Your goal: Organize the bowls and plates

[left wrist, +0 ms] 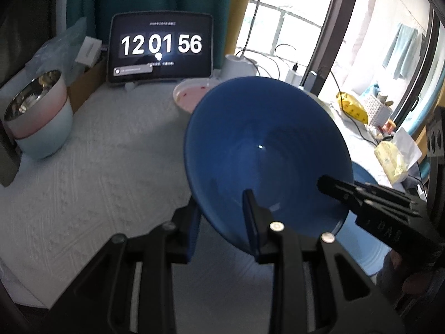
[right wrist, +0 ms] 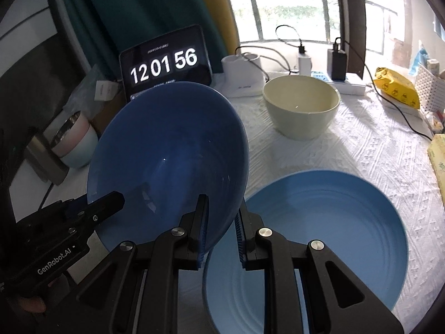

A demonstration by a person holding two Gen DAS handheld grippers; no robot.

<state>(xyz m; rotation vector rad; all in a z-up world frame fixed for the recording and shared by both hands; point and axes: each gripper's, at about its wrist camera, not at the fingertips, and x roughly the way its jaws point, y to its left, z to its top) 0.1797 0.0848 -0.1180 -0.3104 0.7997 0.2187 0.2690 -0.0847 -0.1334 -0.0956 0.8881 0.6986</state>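
A dark blue plate (left wrist: 264, 150) is held tilted in the air, gripped by both grippers at its rim; it also shows in the right wrist view (right wrist: 169, 153). My left gripper (left wrist: 222, 217) straddles the plate's near rim, one finger on each face. My right gripper (right wrist: 222, 222) straddles the opposite rim the same way. A light blue plate (right wrist: 333, 231) lies flat on the table under my right gripper. A cream bowl (right wrist: 301, 105) stands behind it. A pink dish (left wrist: 189, 94) sits behind the held plate. Stacked pink and pale blue bowls (left wrist: 39, 117) stand at the left.
A tablet clock (left wrist: 161, 47) stands at the table's back. A white tablecloth (left wrist: 97, 153) covers the table. Chargers and cables (right wrist: 319, 55) lie along the window side. A yellow packet (right wrist: 395, 86) and tissue pack (left wrist: 389, 158) sit at the right edge.
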